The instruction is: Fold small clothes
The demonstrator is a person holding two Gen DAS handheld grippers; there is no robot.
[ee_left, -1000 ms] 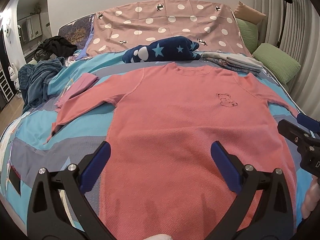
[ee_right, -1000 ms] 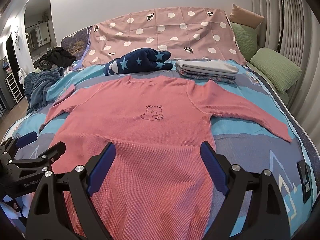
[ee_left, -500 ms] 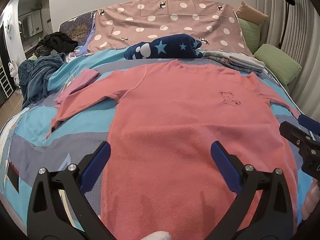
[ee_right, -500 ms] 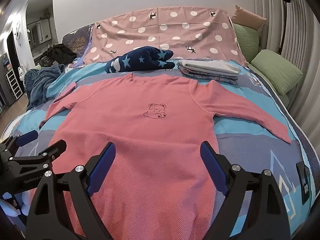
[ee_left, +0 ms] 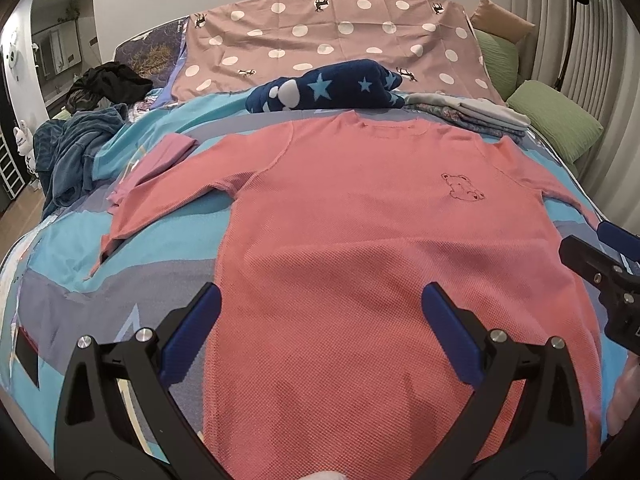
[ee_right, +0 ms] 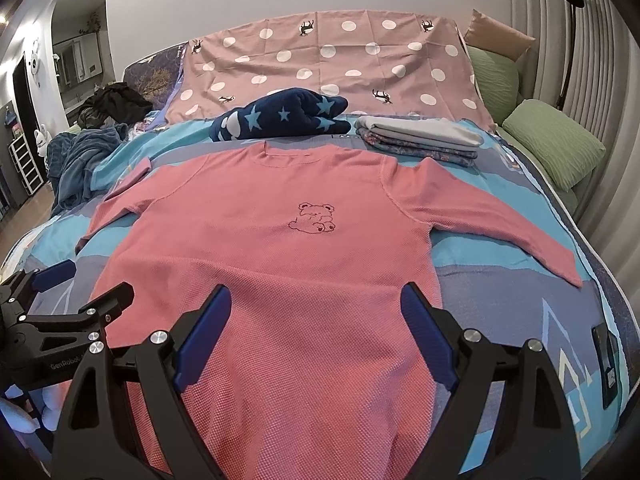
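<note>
On the bed (ee_right: 520,280), pink shirt (ee_right: 280,240) lies flat, collar pointing away.

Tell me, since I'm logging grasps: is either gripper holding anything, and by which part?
Nothing. Both the left gripper and right gripper hover open above the pink shirt.

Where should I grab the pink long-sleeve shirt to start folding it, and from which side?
Probably by the right sleeve's cuff. The pink shirt lies flat, face up, with that sleeve stretched out onto bare bedspread, clear of the folded pile. Bring the open right tongs in from the shirt's outer right side, pinch the cuff edge, and carry it across the chest.
</note>
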